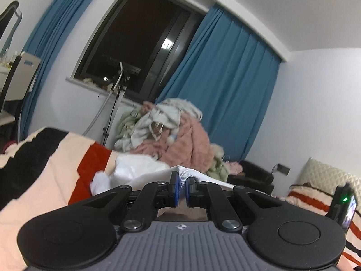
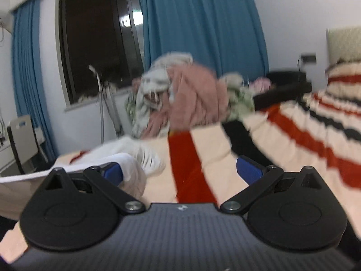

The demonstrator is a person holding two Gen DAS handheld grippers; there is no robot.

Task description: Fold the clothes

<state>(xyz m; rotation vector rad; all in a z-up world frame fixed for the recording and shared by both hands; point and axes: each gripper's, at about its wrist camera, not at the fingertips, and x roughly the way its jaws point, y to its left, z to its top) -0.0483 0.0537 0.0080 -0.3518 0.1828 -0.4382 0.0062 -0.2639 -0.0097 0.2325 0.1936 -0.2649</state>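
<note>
A white garment (image 1: 140,169) lies crumpled on the striped bedspread (image 1: 52,171). My left gripper (image 1: 181,180) is shut on a ribbed white edge of it, which sticks up between the blue pads. In the right wrist view the same white garment (image 2: 133,158) lies at the left, its cloth bulging against the left blue pad. My right gripper (image 2: 180,169) stands open over the red stripe of the bedspread (image 2: 293,135), with nothing between its fingers. That view is blurred.
A heap of pink, white and green clothes (image 1: 171,131) is piled at the far side of the bed, below blue curtains (image 1: 225,85) and a dark window (image 1: 140,38). A chair (image 1: 18,79) stands at the left. A pillow (image 1: 331,176) is at the right.
</note>
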